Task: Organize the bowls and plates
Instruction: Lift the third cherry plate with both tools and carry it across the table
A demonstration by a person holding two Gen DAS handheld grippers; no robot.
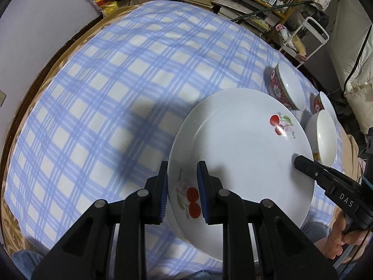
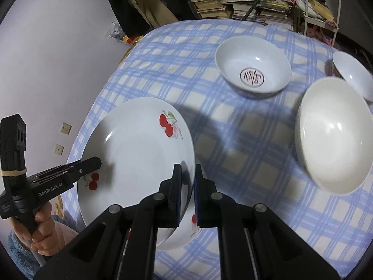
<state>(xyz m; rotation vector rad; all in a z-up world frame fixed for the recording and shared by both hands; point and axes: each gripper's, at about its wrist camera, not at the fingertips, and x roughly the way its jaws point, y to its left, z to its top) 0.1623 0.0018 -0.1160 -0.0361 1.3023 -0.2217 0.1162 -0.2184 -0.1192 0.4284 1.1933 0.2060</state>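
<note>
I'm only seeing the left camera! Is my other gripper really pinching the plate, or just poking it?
Observer: Pinching. The right gripper has the rim of the plate between its fingers.
Operator: What's inside the bigger flowery bowl?
Observer: No food. That bowl has a round reddish emblem printed on its bottom.
Operator: Are there only two cherry pictures?
Observer: No, a third cherry print shows just below the right gripper.

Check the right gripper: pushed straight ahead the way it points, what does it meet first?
The right gripper already straddles the cherry plate's near rim, so the plate stops it first. Beyond that is checked tablecloth; the bowls sit off to the right.
</note>
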